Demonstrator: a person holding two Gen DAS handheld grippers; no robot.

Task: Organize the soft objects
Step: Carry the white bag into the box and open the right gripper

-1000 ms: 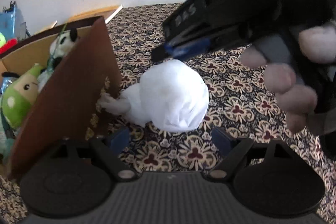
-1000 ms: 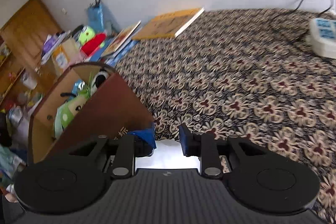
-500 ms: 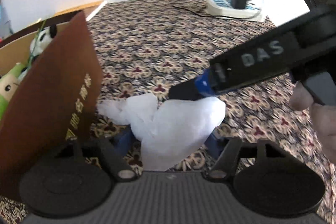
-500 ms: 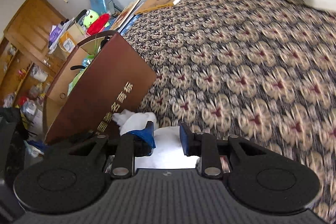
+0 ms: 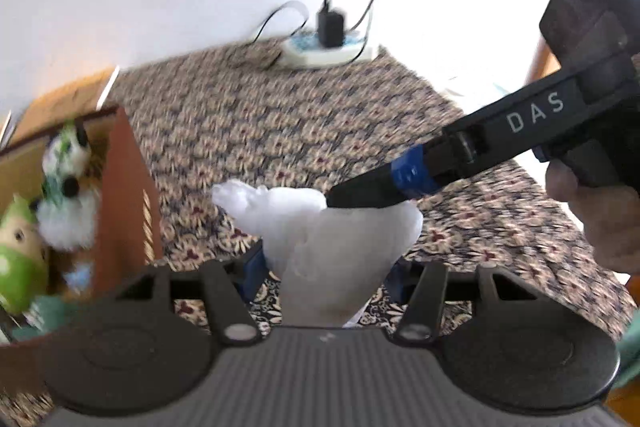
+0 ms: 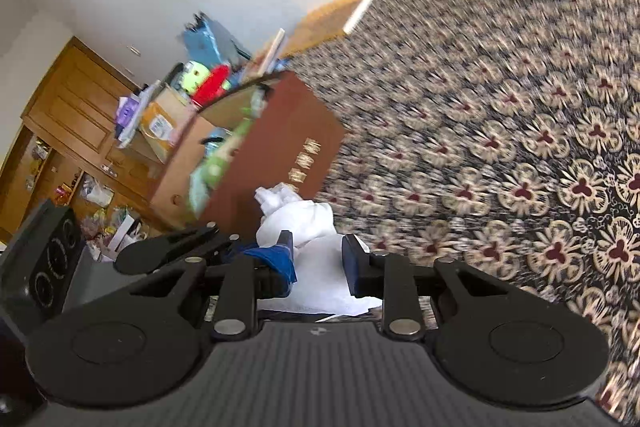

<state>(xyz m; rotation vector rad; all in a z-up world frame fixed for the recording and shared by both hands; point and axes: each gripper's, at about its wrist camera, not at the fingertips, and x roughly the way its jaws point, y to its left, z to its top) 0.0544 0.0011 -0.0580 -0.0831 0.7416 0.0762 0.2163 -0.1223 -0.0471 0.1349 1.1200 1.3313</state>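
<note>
A white soft cloth bundle [image 5: 332, 243] hangs above the patterned bed cover, lifted off it. My right gripper [image 6: 318, 257] is shut on the white bundle [image 6: 304, 227]; in the left wrist view its black finger [image 5: 368, 187] pinches the bundle's top. My left gripper [image 5: 324, 273] is open, its jaws either side of the bundle's lower part. A brown cardboard box [image 5: 124, 187] at the left holds a panda plush [image 5: 66, 183] and a green plush [image 5: 18, 255]. The box also shows in the right wrist view [image 6: 280, 151].
A white power strip [image 5: 324, 47] with a black charger lies at the far edge by the wall. A flat yellow book [image 6: 324, 15] lies beyond the box. Wooden cabinets and clutter [image 6: 80, 131] stand left of the bed. The patterned cover [image 6: 500, 131] stretches to the right.
The right gripper has lifted the white bundle off the cover and carried it up. The left gripper has tilted upward and stays open around its lower part.
</note>
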